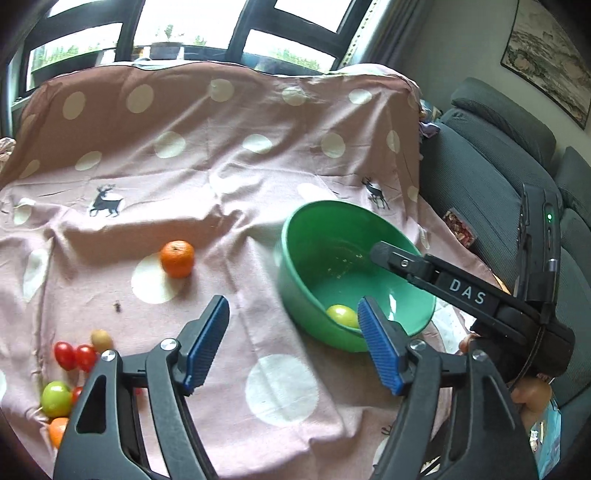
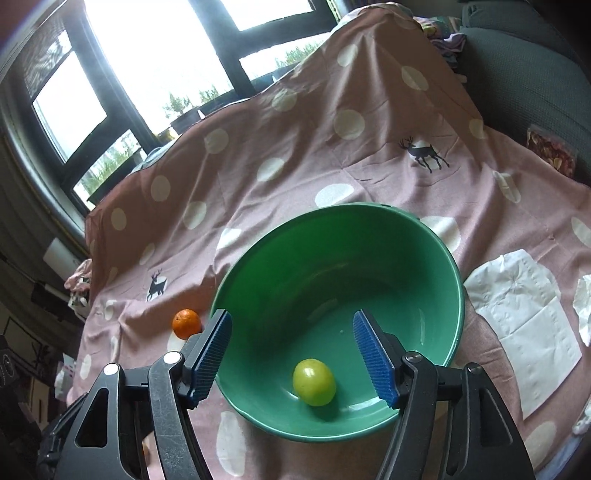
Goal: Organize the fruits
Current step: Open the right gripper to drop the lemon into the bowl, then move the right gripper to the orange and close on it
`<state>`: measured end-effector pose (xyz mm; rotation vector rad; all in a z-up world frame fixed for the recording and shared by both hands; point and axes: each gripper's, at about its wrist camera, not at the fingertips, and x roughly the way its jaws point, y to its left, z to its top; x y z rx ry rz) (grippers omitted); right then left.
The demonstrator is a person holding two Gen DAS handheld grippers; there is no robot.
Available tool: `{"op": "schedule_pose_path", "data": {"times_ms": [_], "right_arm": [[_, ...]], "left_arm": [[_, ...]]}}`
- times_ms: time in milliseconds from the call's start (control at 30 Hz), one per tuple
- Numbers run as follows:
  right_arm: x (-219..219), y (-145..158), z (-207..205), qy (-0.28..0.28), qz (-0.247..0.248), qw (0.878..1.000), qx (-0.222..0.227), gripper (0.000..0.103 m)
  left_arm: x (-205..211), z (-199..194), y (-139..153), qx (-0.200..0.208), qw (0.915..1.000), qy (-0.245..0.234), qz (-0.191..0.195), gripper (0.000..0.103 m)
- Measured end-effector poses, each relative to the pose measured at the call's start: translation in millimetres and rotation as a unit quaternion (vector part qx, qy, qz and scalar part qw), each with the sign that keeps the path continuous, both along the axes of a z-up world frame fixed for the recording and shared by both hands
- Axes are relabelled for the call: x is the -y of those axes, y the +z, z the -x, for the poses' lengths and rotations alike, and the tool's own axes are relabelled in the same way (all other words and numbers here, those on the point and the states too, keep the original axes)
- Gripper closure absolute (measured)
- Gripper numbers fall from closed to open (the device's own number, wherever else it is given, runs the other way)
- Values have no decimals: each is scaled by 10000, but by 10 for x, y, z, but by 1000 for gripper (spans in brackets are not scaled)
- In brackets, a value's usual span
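A pink cloth (image 1: pixel 229 206) with pale dots and deer prints covers the bench, running up to dark-framed windows (image 1: pixel 192 33) at the top of the frame; a grey sofa (image 1: pixel 491 162) sits at right. The green bowl (image 2: pixel 280 280) holds one green fruit (image 2: pixel 314 382). An orange (image 1: pixel 177 258) lies mid-left, cherry tomatoes (image 1: pixel 74 356) lower left. Left tongs (image 1: pixel 291 347) and right tongs (image 2: pixel 291 360) both gape, gripping nothing.

We see a home living room: grey sofa (image 1: pixel 491 155) at right, framed painting (image 1: pixel 550 55) upper right, windows (image 1: pixel 184 29) along the top.
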<state>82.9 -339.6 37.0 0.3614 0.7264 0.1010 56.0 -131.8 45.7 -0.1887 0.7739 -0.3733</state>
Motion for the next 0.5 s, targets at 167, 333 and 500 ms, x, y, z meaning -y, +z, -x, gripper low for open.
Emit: {"op": "schedule_pose_path", "data": {"times_ms": [167,333,500], "right_arm": [[-169,29,17,75,176,9998,97,31],[-416,33,34,162,500,9984,210,31],[-698,-13,26,424,677,9966,221,31]], "left_arm": [[-514,149,26,3,9956,870,-347,29],[-989,256,-98,-67,9867,1558,-448,29],[-1317,250,-280,-288,9808,1908,-288,29]]}}
